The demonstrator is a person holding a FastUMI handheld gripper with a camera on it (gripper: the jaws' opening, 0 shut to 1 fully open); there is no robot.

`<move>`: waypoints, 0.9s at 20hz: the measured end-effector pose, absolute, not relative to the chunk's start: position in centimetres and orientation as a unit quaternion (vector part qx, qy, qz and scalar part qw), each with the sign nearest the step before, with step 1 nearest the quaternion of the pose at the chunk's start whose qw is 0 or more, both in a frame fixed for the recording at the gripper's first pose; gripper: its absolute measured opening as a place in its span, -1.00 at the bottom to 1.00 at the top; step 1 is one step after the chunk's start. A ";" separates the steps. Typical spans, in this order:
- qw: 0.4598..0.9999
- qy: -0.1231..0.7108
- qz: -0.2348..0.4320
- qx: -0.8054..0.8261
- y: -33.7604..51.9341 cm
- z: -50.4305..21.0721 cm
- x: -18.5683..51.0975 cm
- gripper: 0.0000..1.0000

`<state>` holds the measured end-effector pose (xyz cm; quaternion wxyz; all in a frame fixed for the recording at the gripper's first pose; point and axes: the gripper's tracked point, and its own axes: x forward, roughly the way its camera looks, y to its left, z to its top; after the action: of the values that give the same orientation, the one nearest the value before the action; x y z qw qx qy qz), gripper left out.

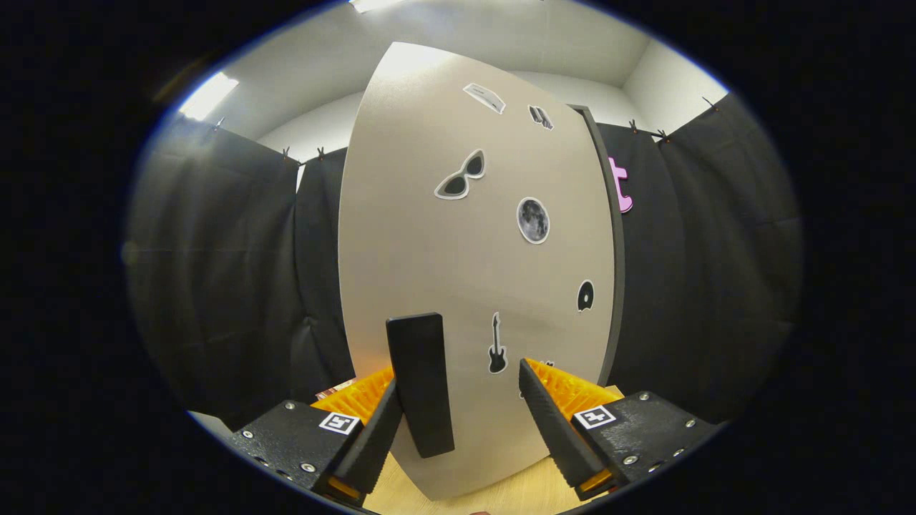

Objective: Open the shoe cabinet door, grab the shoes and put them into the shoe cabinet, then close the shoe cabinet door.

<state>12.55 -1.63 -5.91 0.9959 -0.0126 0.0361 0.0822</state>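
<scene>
Gripper view, tool (458, 408) spread around handle (422, 383), cabinet interior hidden

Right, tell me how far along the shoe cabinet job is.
Early, by the look of it. Done: nothing visible yet; no shoes are seen stored. In hand: the gripper is open, its fingers straddling the black handle on the cabinet door, one finger beside the handle, not clamped. Whether the door is shut or ajar cannot be told. Left: loading the shoes and closing the door.

Black cloth (236, 286) hangs on both sides beneath a white ceiling (501, 36).
</scene>
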 end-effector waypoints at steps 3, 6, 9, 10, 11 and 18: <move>0.996 0.035 0.080 -0.021 0.0 -6.3 13.6 0.88; 0.996 0.039 0.078 -0.004 0.4 -6.1 15.1 0.88; 0.996 0.040 0.075 0.007 1.9 -6.6 17.3 0.94; 0.997 0.039 0.073 0.007 2.3 -6.7 17.9 0.94; 0.997 0.040 0.072 0.006 2.6 -6.8 18.4 0.94; 0.998 0.032 0.058 -0.001 4.4 -6.7 22.3 0.93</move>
<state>22.30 4.39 -6.72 0.9978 -0.0011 0.0324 0.0580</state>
